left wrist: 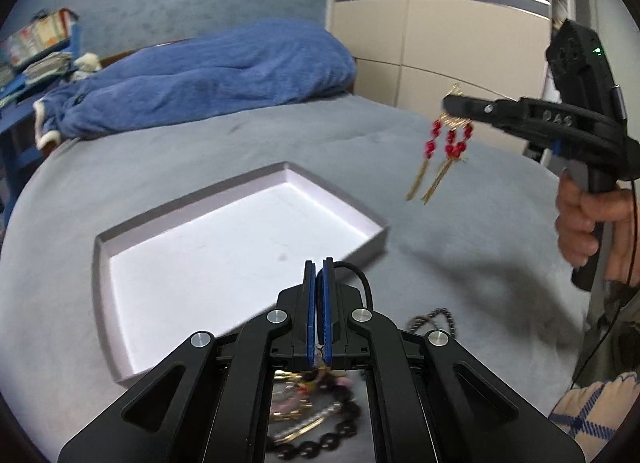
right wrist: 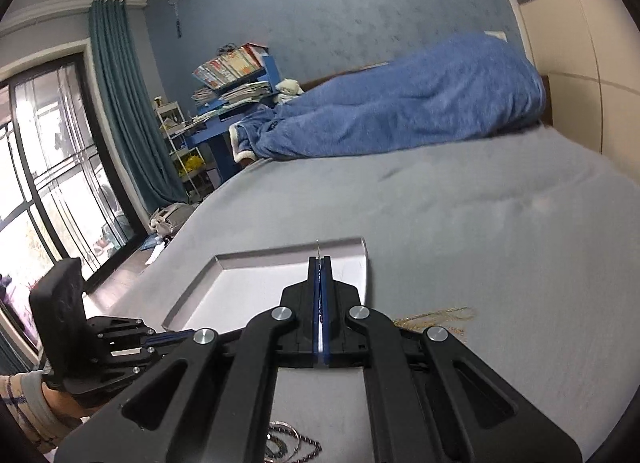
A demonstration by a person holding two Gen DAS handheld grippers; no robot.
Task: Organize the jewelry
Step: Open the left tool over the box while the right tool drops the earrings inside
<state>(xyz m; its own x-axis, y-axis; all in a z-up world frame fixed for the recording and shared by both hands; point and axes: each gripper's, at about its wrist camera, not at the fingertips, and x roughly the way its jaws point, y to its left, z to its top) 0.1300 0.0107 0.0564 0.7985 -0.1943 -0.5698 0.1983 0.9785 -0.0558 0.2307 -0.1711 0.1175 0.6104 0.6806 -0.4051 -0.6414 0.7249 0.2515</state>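
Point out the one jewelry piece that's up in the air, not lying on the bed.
The red-beaded gold tassel earrings, dangling from the right gripper beyond the white tray. The dark bead chain lies on the bedsheet.

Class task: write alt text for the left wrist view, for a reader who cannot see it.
The right gripper holds red-and-gold tassel earrings in the air above a grey bed, right of an empty white tray. The left gripper, fingers together, hangs above tangled jewelry.

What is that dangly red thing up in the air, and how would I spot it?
Start at the grey bed and its shallow white tray. Right of the tray, off the bed, the right hand-held gripper pinches an earring. Red beads and gold tassels set it apart from the dark chains on the bed.
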